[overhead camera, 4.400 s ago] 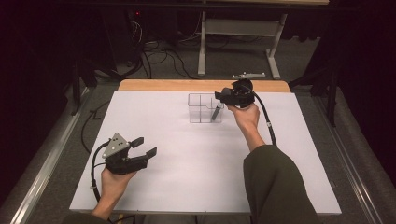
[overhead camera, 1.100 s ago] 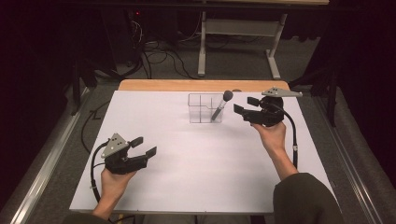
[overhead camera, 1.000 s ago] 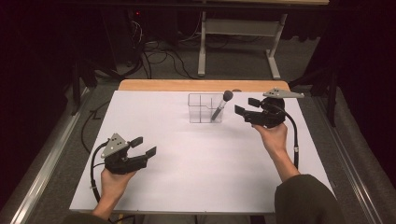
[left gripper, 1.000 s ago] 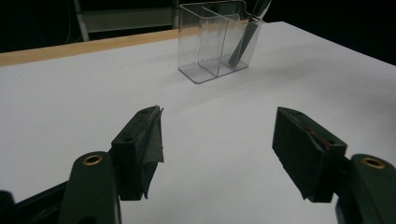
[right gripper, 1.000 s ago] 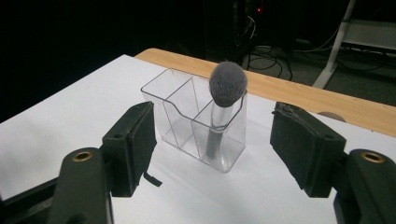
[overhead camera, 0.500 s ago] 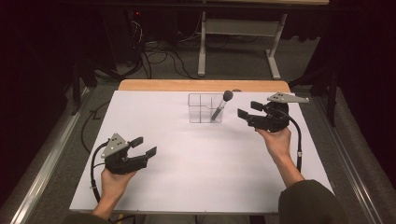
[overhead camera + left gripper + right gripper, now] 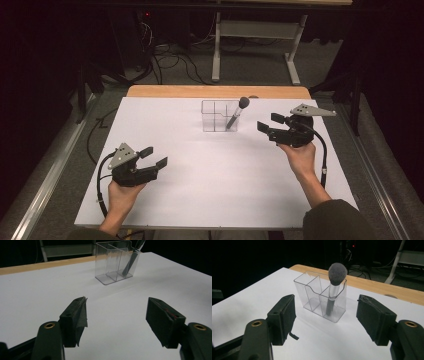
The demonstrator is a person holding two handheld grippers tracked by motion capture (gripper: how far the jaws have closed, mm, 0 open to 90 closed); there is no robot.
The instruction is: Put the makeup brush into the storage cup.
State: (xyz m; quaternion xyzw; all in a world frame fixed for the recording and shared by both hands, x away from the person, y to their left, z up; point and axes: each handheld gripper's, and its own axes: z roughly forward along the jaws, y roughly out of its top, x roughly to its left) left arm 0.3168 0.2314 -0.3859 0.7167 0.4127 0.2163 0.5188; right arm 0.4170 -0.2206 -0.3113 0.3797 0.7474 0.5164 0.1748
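Brush-stowing step apparently finished, makeup brush upright in clear organizer, right tool released, empty; next, probably withdrawing.

The tabletop is plain white, with a light wooden strip along its far edge. The organiser on it is clear and colourless, without pattern. The brush in it has a dark grey head, a silver collar and a black handle. Each hand-held gripper is black: the left hand-held gripper and the right hand-held gripper both carry a grey plate on top and brass-coloured rings at the jaw bases. The floor is grey.
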